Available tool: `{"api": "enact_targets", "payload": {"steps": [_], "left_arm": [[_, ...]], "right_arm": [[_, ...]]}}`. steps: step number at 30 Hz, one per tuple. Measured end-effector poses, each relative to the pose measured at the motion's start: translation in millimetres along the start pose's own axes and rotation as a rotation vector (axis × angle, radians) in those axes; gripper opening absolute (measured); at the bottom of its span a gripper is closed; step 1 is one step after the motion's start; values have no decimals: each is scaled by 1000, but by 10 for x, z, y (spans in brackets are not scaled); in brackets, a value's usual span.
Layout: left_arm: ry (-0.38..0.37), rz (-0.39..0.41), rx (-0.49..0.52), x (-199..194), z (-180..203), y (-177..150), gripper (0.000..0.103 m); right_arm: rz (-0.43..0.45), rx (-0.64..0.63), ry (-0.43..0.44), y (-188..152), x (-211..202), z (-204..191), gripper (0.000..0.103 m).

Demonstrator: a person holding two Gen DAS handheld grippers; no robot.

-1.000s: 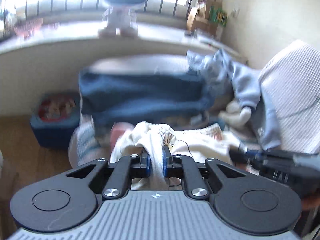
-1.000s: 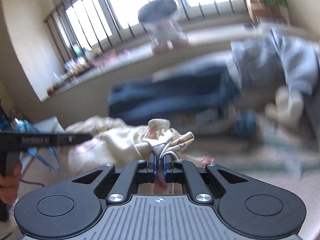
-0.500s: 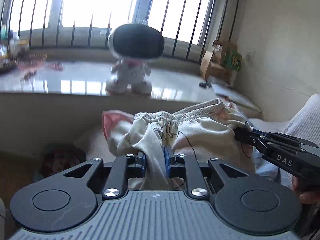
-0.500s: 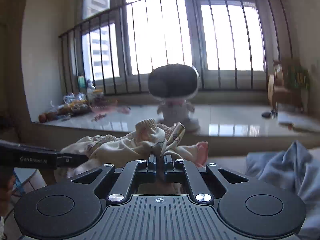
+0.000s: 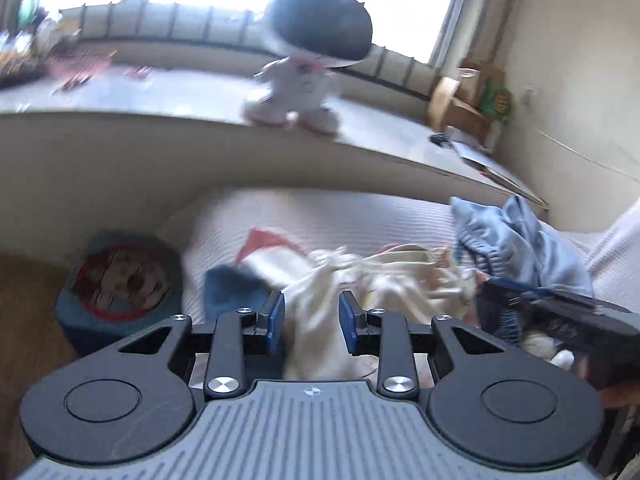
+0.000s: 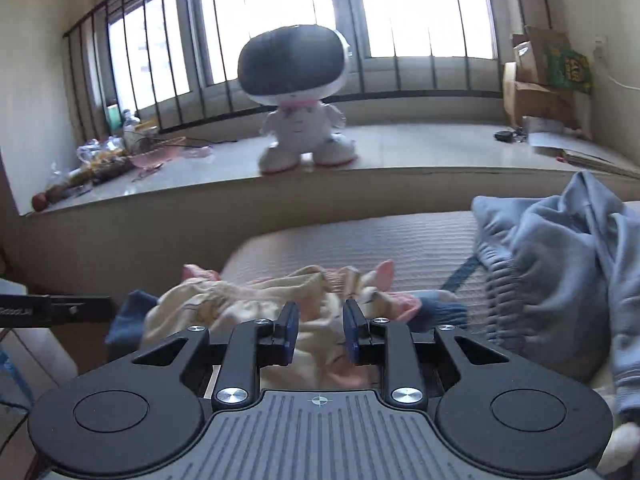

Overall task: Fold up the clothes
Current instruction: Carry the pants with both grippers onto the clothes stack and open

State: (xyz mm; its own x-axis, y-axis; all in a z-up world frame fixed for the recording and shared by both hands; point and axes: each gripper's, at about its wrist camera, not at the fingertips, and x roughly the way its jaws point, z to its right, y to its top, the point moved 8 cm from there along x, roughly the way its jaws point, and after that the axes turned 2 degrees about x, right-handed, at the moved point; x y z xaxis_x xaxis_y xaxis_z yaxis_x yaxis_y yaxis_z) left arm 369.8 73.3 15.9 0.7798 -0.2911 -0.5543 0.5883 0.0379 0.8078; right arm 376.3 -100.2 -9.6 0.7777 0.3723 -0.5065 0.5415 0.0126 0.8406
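Two claws over cream garment

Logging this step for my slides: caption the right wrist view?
Right gripper opening over the cream garment on the bed; toy robot on the sill.

Your two wrist cameras, each close behind its claw, angled down over the bed, both facing the toy robot beyond the fingertips.
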Motion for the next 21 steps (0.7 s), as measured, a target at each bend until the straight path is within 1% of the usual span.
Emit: {"api": "enact_targets", "payload": {"steps": [2,5,8,10,11,14,16,18,20,21], "left_arm": [[8,-28,-2,111,123,-100,9],[5,-104,-5,355,168,-395,7],[34,-184,14,611,112,-703,7],[47,-218,11,759,37,-810,8],[45,-225,5,810,14,-823,8],[41,-245,-8,956,-46,-858,8],[50,-254,6,1014,-49,-863,8],[63,-262,7,988,-30,-848,8],[70,-267,4,889,9,-820,8],[73,-268,5,805,28,-803,10]], "right_arm": [[-20,-2,10,-98,52,-105,25],[-61,-1,-3,-306,130,-103,25],[-110,25,-43,-500,240,25,25],[-136,47,-64,-615,348,105,24],[-148,59,-75,-671,403,144,23],[-136,85,-99,-708,494,194,21],[-139,63,-117,-726,544,173,21],[-145,54,-122,-712,512,143,21],[-150,75,-103,-679,408,124,24],[-151,87,-91,-668,323,116,25]]}}
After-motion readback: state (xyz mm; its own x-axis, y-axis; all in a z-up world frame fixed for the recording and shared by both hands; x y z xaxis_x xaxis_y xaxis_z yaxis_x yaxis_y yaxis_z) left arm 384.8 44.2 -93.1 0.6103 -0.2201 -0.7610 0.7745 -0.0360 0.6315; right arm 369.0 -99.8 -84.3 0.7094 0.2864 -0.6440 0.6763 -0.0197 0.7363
